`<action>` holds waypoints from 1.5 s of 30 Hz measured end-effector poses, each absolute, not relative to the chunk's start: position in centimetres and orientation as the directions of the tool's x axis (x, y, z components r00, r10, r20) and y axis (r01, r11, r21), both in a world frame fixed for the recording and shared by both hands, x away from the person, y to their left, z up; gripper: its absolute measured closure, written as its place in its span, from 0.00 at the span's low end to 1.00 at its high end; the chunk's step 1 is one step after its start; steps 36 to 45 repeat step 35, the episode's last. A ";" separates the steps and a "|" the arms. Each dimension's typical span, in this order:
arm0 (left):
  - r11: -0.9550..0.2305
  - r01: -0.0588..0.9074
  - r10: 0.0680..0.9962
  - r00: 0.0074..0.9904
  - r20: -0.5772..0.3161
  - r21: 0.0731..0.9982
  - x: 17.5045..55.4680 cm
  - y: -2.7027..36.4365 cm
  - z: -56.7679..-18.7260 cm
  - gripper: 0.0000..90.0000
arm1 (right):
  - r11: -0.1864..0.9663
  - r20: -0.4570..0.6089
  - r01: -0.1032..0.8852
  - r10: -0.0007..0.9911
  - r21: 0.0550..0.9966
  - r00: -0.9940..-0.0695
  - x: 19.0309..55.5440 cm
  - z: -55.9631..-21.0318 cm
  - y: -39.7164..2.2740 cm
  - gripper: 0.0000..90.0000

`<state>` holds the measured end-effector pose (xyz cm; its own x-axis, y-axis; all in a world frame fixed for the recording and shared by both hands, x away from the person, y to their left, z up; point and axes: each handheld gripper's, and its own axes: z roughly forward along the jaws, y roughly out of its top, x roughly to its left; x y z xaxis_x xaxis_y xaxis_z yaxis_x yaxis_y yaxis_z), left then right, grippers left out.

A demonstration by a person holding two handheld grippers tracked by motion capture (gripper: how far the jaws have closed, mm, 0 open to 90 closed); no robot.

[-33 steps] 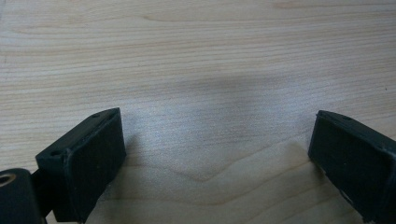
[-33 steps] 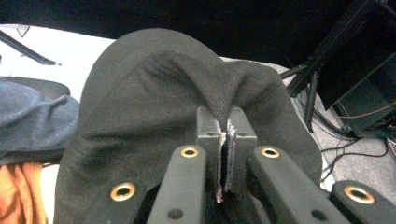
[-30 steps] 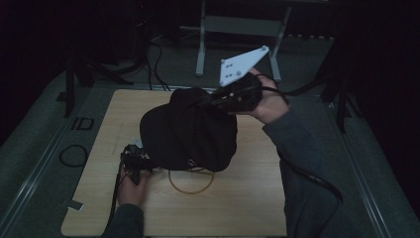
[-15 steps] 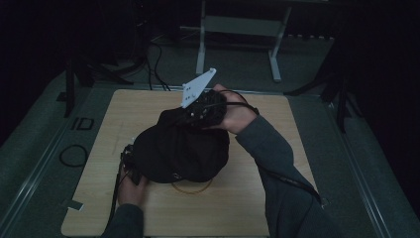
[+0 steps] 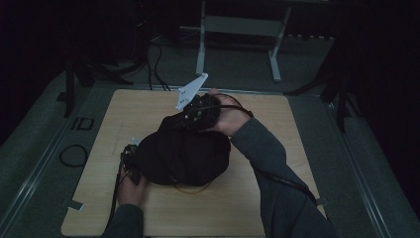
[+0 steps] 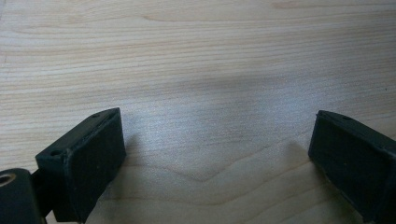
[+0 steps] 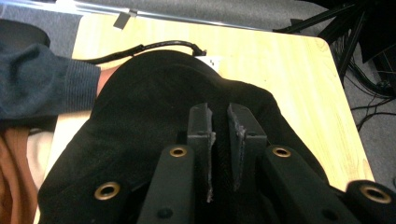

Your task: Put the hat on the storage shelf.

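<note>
Black cloth bag [image 5: 183, 156] (no readable label), right tool [image 7: 218, 122] pinching it

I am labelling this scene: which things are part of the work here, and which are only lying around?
In use:
- black cloth, pinched by the right gripper
- left gripper, fingers apart over the table

Lying around:
- metal stand
- cable loop on the floor
</note>
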<state>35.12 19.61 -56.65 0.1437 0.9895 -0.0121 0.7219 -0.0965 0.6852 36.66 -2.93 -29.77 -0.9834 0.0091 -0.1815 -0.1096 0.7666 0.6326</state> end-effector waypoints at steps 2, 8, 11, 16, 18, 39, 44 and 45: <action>-0.095 0.722 0.990 0.143 -0.013 0.686 35.1 19.6 -56.6 0.04 | 0.765 -0.186 -0.105 0.020 0.636 -0.982 36.7 -29.7 -3.1 0.84; -0.096 0.722 0.990 0.143 -0.012 0.686 35.1 19.6 -56.6 0.04 | 0.766 -0.192 -0.083 0.055 0.638 -0.980 36.9 -29.6 -3.7 0.71; -0.096 0.722 0.990 0.143 -0.012 0.685 35.1 19.6 -56.6 0.04 | 0.755 -0.179 -0.046 0.095 0.654 -0.979 37.4 -29.5 -4.1 0.60; -0.095 0.721 0.990 0.143 -0.013 0.686 35.1 19.6 -56.6 0.04 | 0.727 -0.150 -0.007 0.132 0.686 -0.980 37.8 -28.8 -5.3 0.45; -0.095 0.722 0.990 0.143 -0.013 0.686 35.1 19.6 -56.7 0.04 | 0.720 -0.137 0.007 0.141 0.694 -0.980 38.0 -28.5 -5.9 0.43; -0.095 0.721 0.990 0.142 -0.013 0.686 35.1 19.6 -56.7 0.04 | 0.764 -0.091 0.077 0.175 0.641 -0.980 38.6 -29.1 -12.0 0.50; -0.095 0.721 0.990 0.142 -0.013 0.686 35.1 19.6 -56.7 0.04 | 0.764 -0.091 0.077 0.175 0.641 -0.980 38.6 -29.1 -12.0 0.50; -0.095 0.721 0.990 0.142 -0.013 0.686 35.1 19.6 -56.7 0.04 | 0.764 -0.091 0.077 0.175 0.641 -0.980 38.6 -29.1 -12.0 0.50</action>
